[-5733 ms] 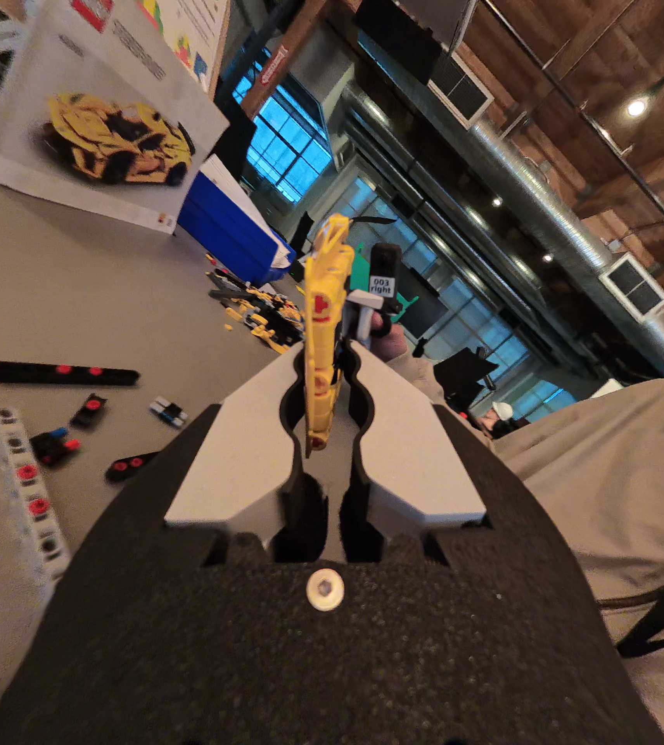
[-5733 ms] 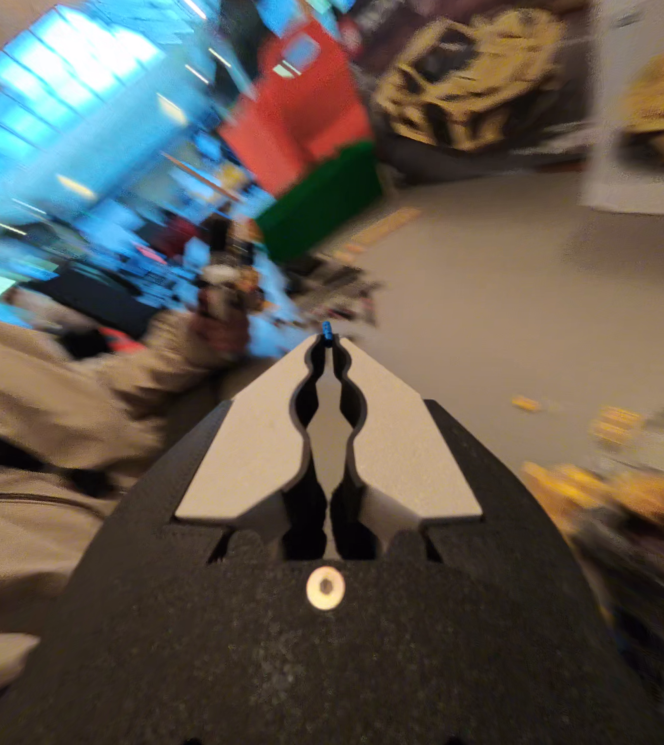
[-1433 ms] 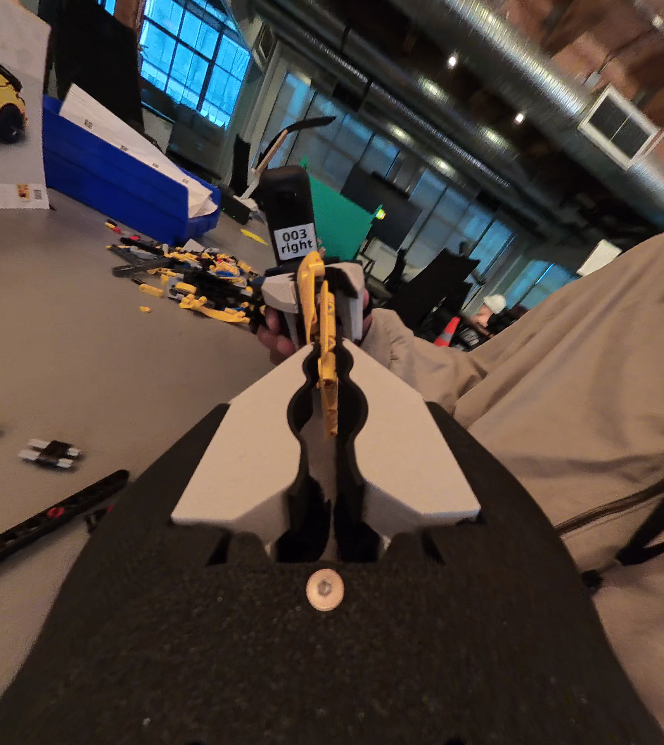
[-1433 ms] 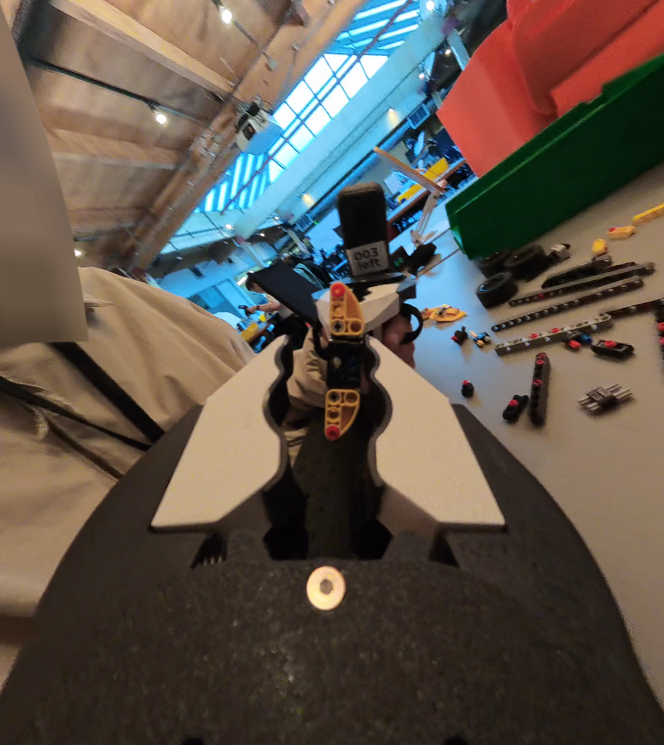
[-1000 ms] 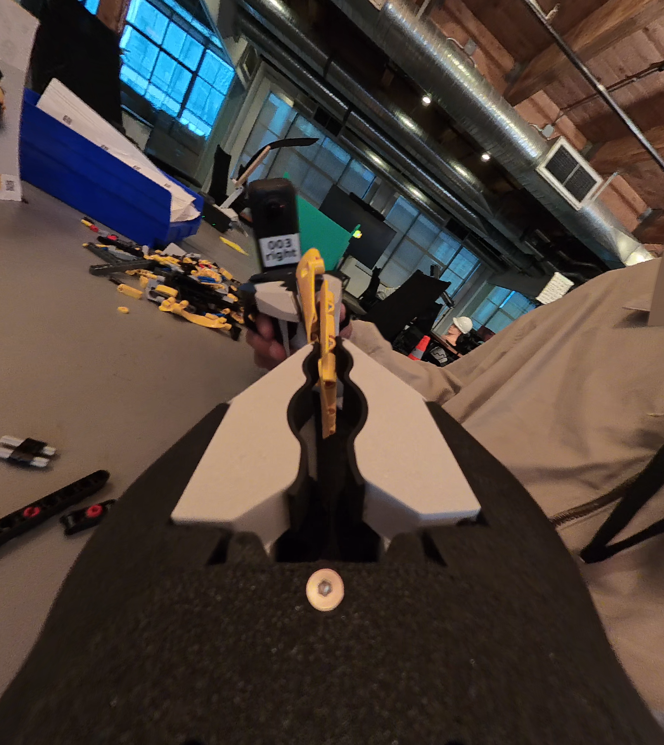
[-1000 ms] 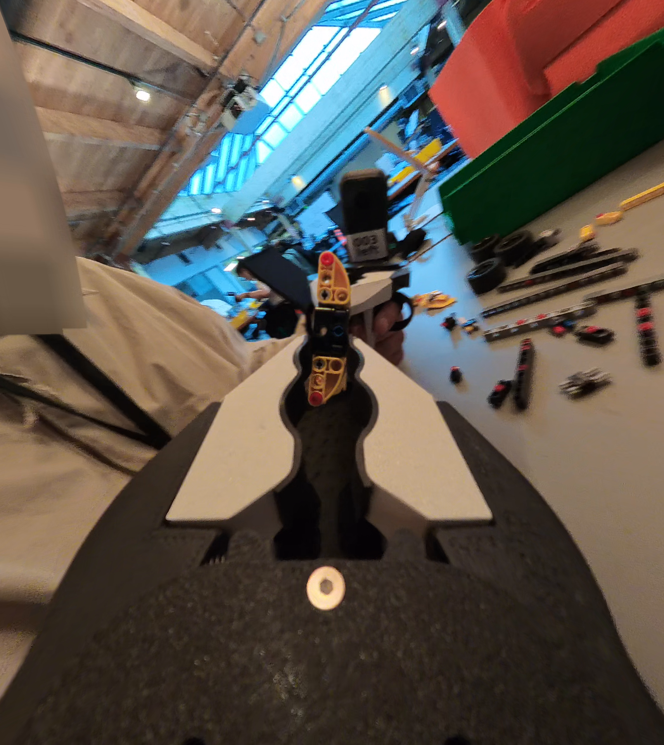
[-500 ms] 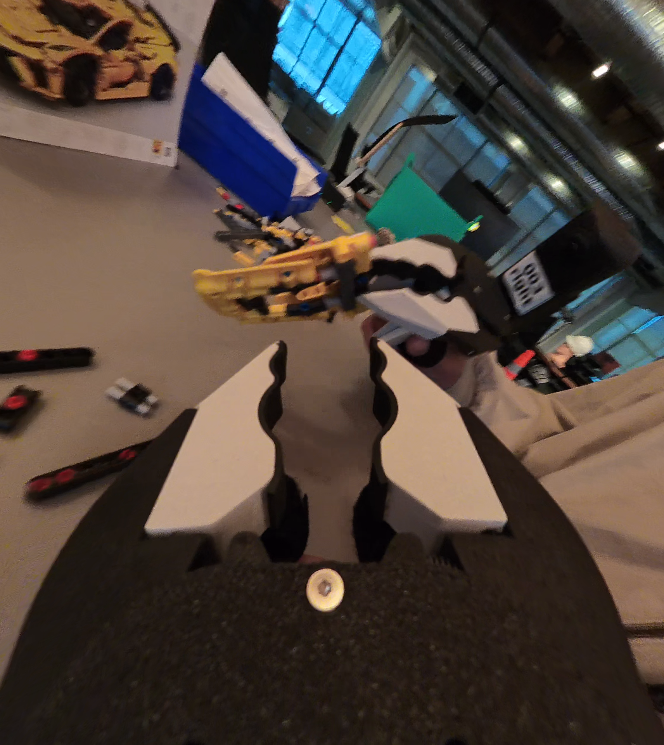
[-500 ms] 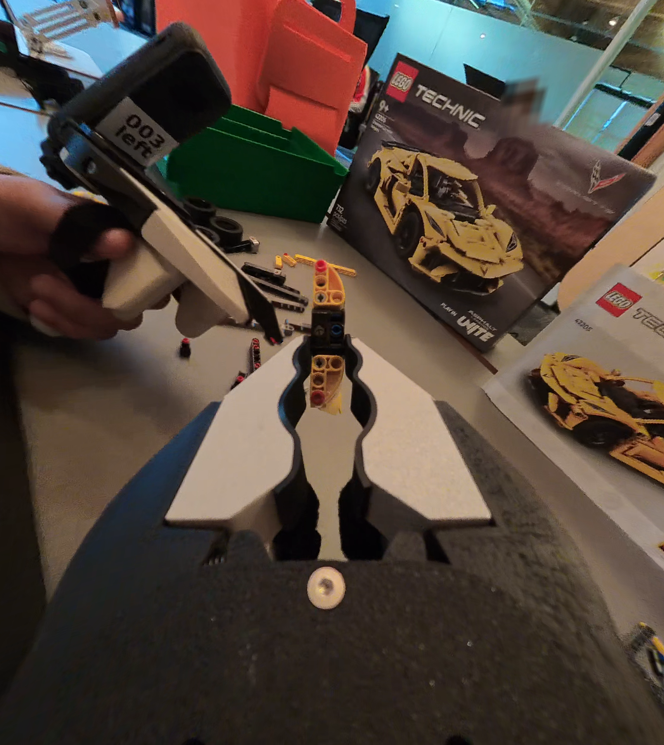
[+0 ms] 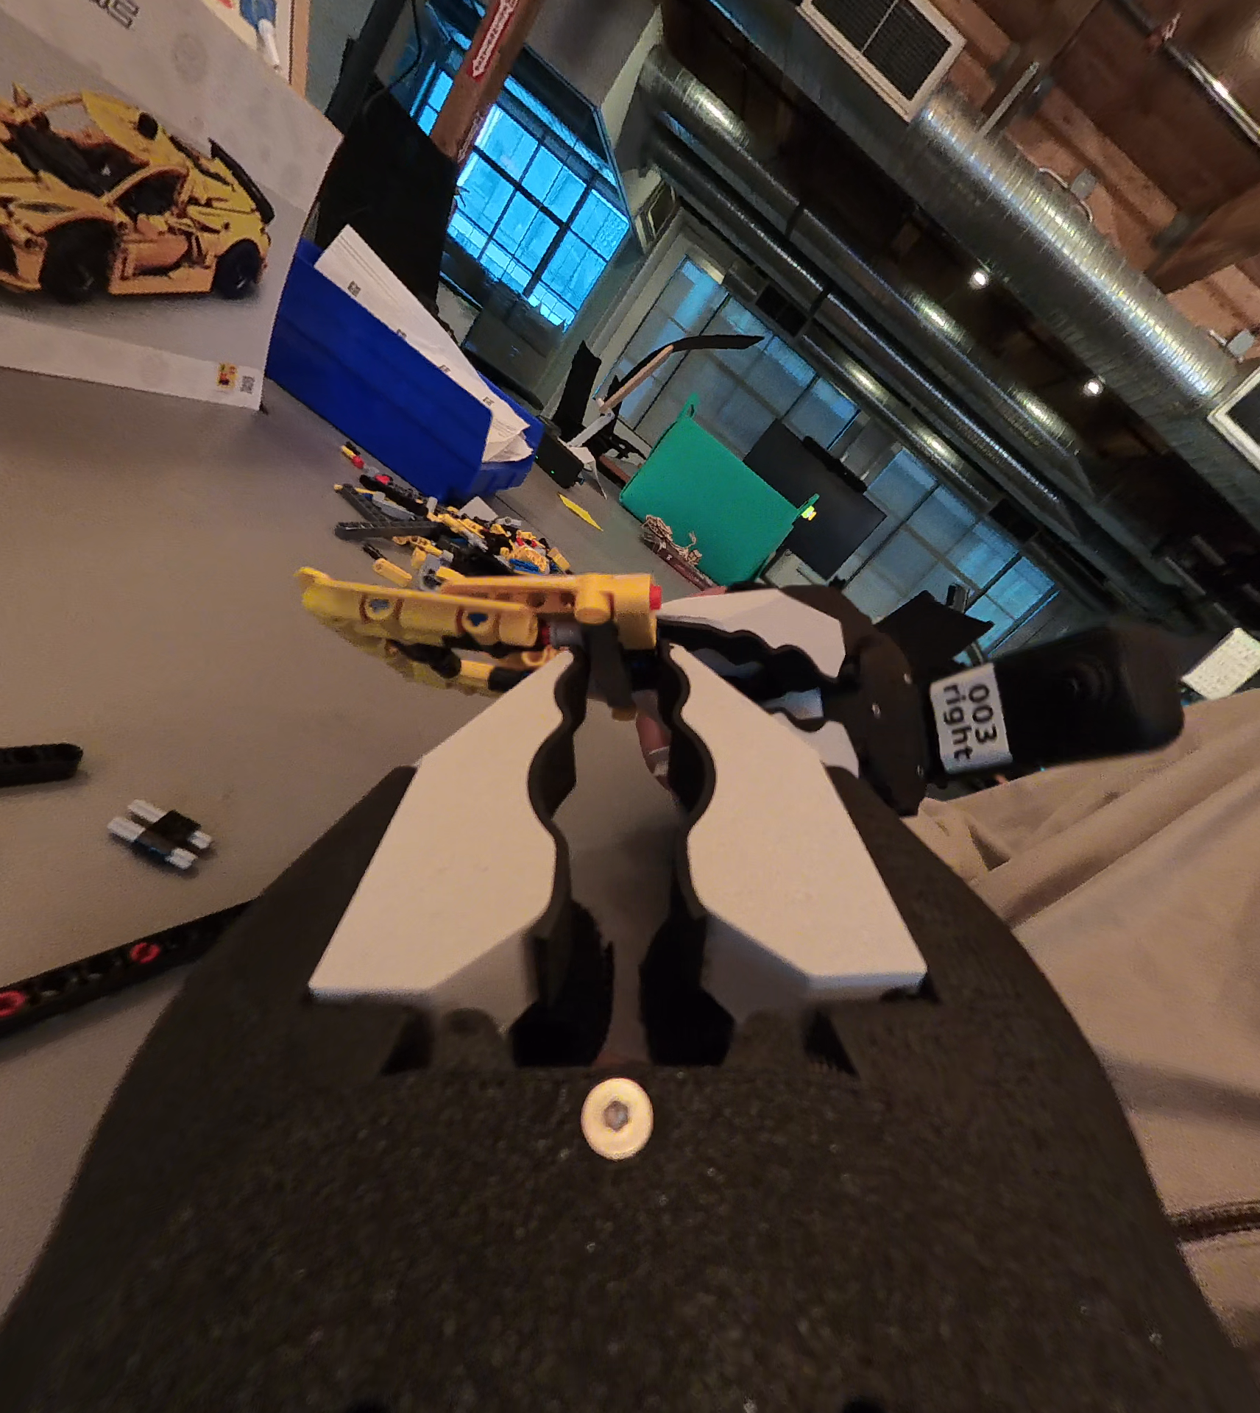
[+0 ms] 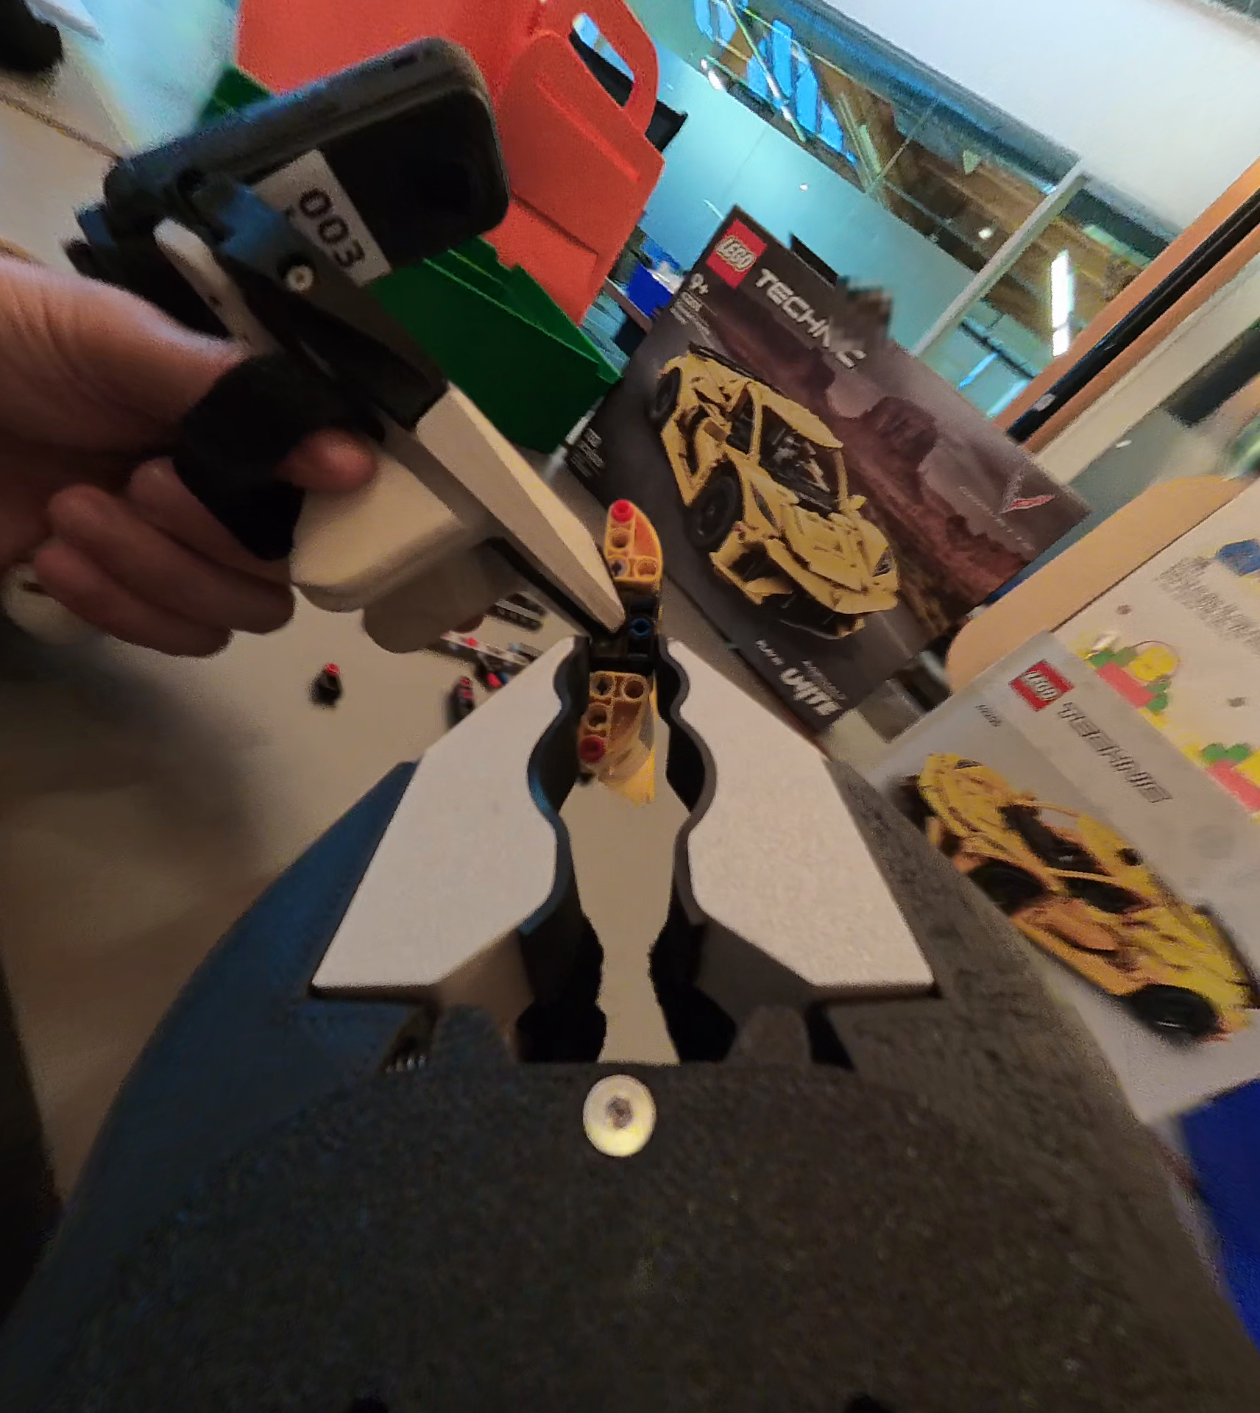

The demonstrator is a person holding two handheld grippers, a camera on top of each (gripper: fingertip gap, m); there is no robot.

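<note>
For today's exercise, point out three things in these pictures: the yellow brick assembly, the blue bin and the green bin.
yellow brick assembly (image 9: 459,612), left wrist view, on its long yellow beam.
blue bin (image 9: 374,397), left wrist view, on its side wall.
green bin (image 10: 489,359), right wrist view, on its front wall.

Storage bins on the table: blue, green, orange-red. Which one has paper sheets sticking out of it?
The blue bin, beside the instruction booklet, has white sheets sticking out. The green bin shows none.
</note>
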